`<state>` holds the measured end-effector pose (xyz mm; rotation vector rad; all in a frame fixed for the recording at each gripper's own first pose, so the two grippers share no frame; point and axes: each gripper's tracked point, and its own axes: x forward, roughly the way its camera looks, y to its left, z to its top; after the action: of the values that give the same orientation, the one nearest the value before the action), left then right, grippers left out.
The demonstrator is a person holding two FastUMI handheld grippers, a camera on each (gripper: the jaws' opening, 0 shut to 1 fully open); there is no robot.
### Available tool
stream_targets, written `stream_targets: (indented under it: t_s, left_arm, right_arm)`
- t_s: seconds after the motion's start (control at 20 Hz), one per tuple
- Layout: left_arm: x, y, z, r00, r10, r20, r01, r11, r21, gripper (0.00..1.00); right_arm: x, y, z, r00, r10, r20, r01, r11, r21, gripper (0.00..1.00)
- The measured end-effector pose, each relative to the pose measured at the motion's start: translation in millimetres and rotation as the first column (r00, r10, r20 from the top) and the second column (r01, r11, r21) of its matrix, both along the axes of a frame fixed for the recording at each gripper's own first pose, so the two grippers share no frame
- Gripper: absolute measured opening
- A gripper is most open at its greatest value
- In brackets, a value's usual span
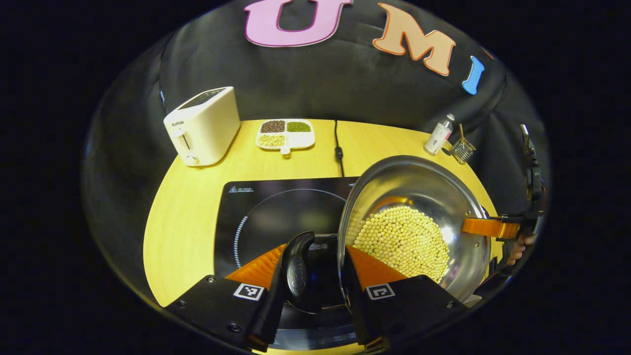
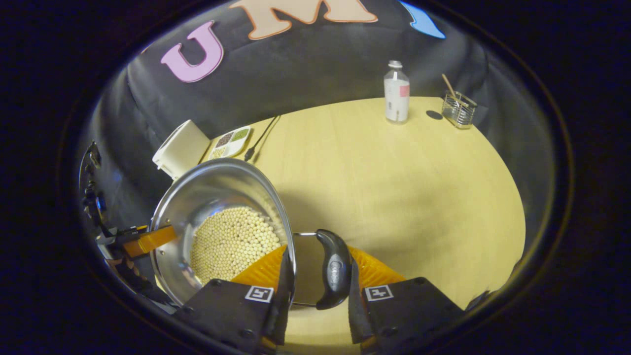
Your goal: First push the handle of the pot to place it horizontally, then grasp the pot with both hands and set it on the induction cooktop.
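A steel pot [image 1: 419, 182] [image 2: 207, 192] filled with soybeans [image 1: 404, 241] hangs over the right part of the black induction cooktop [image 1: 276, 207]. My left gripper [image 1: 315, 249] is shut on the pot: one orange finger lies against the black side handle [image 1: 297, 271], the other inside the rim. My right gripper [image 2: 317, 251] is shut the same way on the opposite black handle [image 2: 335, 268] and rim. Across the pot, each view shows the other gripper [image 1: 493, 228] [image 2: 148, 239] at the far rim. A shadow on the table under the pot suggests it is off the surface.
On the round yellow table [image 2: 394, 187], a white toaster [image 1: 202, 125] and a divided dish of beans [image 1: 286, 133] stand at the back. A cable [image 1: 337, 148] runs back from the cooktop. A bottle [image 2: 396, 93] and a wire basket [image 2: 458, 109] stand at the far right edge.
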<state>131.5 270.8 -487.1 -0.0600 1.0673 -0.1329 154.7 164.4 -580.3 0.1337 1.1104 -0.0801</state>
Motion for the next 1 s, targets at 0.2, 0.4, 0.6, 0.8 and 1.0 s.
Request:
stream_targets:
  t_s: [0.2, 0.4, 0.6, 0.8, 1.0]
  left_arm:
    - [11, 51, -12, 1.000, -0.023, -0.005, 0.023, 0.999, -0.030, 0.61]
    - [31, 79, -14, 0.997, -0.050, 0.061, 0.052, 0.998, -0.031, 0.60]
    - [37, 95, -17, 0.995, -0.052, 0.087, 0.055, 0.998, -0.038, 0.60]
    - [37, 103, -18, 0.993, -0.038, 0.115, 0.043, 0.998, -0.042, 0.60]
    - [38, 102, -18, 0.989, 0.003, 0.145, 0.008, 0.997, -0.074, 0.61]
  right_arm:
    - [10, 51, -10, 1.000, -0.023, -0.003, 0.023, 0.999, -0.032, 0.52]
    - [18, 86, -18, 0.999, -0.046, -0.017, 0.045, 0.998, -0.051, 0.52]
    - [23, 102, -19, 0.998, -0.057, -0.025, 0.055, 0.996, -0.069, 0.52]
    - [24, 109, -21, 0.999, -0.045, -0.032, 0.042, 0.996, -0.082, 0.52]
    - [25, 109, -25, 1.000, -0.025, -0.017, 0.023, 0.995, -0.098, 0.53]
